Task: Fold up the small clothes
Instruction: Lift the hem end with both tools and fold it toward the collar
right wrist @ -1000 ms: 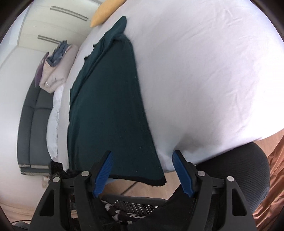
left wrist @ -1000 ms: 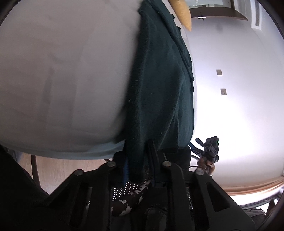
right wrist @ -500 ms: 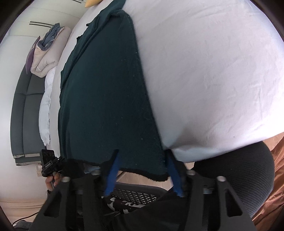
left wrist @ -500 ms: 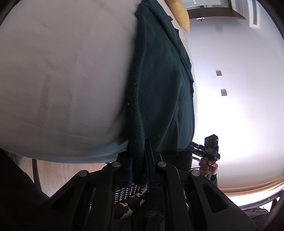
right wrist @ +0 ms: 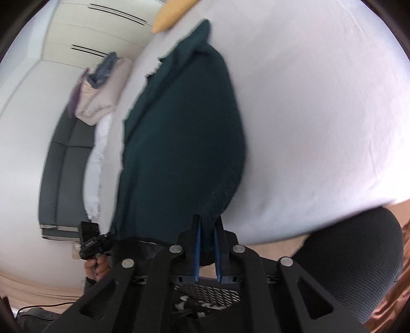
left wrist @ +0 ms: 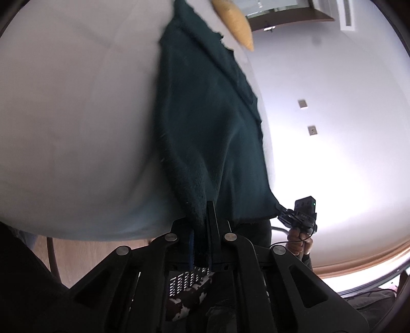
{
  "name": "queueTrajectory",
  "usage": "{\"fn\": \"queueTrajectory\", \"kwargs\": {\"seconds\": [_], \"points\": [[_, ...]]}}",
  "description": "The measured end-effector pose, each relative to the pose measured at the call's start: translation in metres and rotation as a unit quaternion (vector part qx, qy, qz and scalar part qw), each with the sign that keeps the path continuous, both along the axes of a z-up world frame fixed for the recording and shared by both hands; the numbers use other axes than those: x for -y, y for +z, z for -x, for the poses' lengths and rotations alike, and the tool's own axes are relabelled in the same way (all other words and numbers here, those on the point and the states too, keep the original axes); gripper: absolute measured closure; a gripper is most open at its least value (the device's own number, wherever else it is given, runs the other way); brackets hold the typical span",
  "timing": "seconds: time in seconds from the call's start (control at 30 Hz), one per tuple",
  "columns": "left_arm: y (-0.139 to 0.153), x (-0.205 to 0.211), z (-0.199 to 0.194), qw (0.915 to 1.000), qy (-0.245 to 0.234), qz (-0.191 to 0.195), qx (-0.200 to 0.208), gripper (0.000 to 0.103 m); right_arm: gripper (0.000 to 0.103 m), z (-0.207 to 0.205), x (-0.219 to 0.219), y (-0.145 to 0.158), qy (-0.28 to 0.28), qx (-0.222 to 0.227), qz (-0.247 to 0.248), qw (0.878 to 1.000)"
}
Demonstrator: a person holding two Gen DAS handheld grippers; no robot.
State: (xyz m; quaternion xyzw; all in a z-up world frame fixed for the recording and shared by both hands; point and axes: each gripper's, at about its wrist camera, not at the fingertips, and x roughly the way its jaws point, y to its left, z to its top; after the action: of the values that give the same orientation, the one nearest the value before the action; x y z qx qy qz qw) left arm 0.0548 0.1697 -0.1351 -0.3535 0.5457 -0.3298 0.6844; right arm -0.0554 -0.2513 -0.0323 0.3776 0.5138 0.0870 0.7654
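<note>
Dark green garment [left wrist: 212, 133] lies lengthwise on a white bed [left wrist: 77, 115], its near hem at the bed's front edge, its far end reaching toward a yellow pillow [left wrist: 235, 23].

Left gripper [left wrist: 202, 230] — fingers pressed together on the near-left corner of the garment; a thick bunch of fabric is pinched between them and rises a little off the sheet. From there the hem runs right to the other corner, where the right gripper [right wrist: 207, 246] is clamped.

Right gripper — jaws have just been closing, and the blue finger pads [right wrist: 196, 252] now squeeze a fold of the near-right corner between them. Cloth bulges out above the pads.

Each wrist view catches the opposite tool held in a person's hand [right wrist: 97, 266] at the hem's other end.

Background, right view: a grey sofa [right wrist: 61, 174] along the wall, a heap of pale and blue bedding [right wrist: 102, 87] on it. A black mesh chair back [right wrist: 358, 261] sits low at right. Wood floor [left wrist: 64, 256] shows under the bed edge in the left view.

Both frames slightly blurred.
</note>
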Motion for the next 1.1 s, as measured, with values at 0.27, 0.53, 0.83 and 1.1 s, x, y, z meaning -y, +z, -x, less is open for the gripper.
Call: {"fn": "queueTrajectory", "kwargs": {"seconds": [0.27,0.53,0.83,1.1], "points": [[0.029,-0.007,-0.011,0.9985,0.029,0.029,0.036,0.098,0.093,-0.012,-0.010,0.036,-0.003,0.066,-0.006,0.998],[0.056,-0.020,-0.039,0.9935,0.071,0.060,0.066,0.098,0.093,-0.048,-0.020,0.054,-0.014,0.107,-0.022,0.994],[0.075,-0.028,-0.088,0.9880,0.113,0.065,0.083,0.098,0.093,-0.107,-0.007,0.062,-0.044,0.123,-0.026,0.991],[0.094,-0.025,-0.135,0.9857,0.129,0.056,0.093,0.098,0.093,-0.153,0.010,0.070,-0.065,0.128,-0.015,0.990]]}}
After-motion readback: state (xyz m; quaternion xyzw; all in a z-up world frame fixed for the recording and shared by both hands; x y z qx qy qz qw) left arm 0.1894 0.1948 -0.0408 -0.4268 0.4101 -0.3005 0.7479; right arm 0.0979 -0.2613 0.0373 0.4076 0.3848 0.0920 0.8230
